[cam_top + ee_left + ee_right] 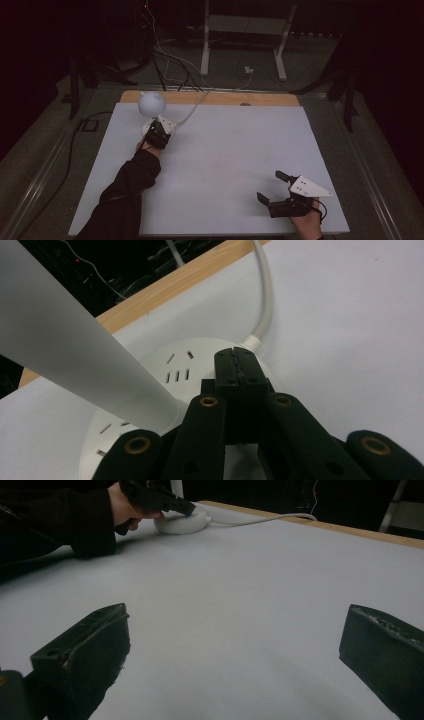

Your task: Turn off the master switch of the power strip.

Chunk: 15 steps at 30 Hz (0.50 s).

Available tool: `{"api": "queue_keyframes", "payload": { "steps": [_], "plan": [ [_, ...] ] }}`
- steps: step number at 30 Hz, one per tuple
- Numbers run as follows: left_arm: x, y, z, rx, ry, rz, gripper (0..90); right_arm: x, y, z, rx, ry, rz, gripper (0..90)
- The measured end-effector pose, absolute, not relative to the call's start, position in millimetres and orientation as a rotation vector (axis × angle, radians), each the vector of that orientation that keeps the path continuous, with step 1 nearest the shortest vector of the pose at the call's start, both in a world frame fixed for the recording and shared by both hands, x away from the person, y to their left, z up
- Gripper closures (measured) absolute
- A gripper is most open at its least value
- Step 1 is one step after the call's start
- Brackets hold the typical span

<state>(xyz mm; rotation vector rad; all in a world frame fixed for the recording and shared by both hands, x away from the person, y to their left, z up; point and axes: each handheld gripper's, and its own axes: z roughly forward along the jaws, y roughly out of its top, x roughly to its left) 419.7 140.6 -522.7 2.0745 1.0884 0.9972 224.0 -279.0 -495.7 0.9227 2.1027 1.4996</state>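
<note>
A white desk lamp stands at the far left of the table, with a round head (151,102) and a flat round base (165,370) that has socket slots on top. Its white stem (75,355) slants up from the base. My left gripper (239,360) is shut, its tips resting over the base near where the white cable (265,295) enters; in the high view the left gripper (159,131) covers most of the base. At the near right my right gripper (269,185) is open and holds nothing, its jaws wide apart above the sheet (239,630).
A white sheet (225,150) covers the table, with a wooden strip (225,98) along its far edge. The lamp cable (192,112) runs off the back. A white metal stand (240,30) and loose wires lie on the floor beyond.
</note>
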Motion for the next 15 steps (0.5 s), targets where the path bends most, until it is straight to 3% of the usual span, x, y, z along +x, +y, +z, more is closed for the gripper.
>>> {"api": "queue_keyframes", "payload": {
  "steps": [15],
  "plan": [
    [419.8,139.3,-520.7,2.114,1.071,1.002,90.0,224.6,-278.0,-496.4,0.926,2.107,1.497,0.0]
  ]
}}
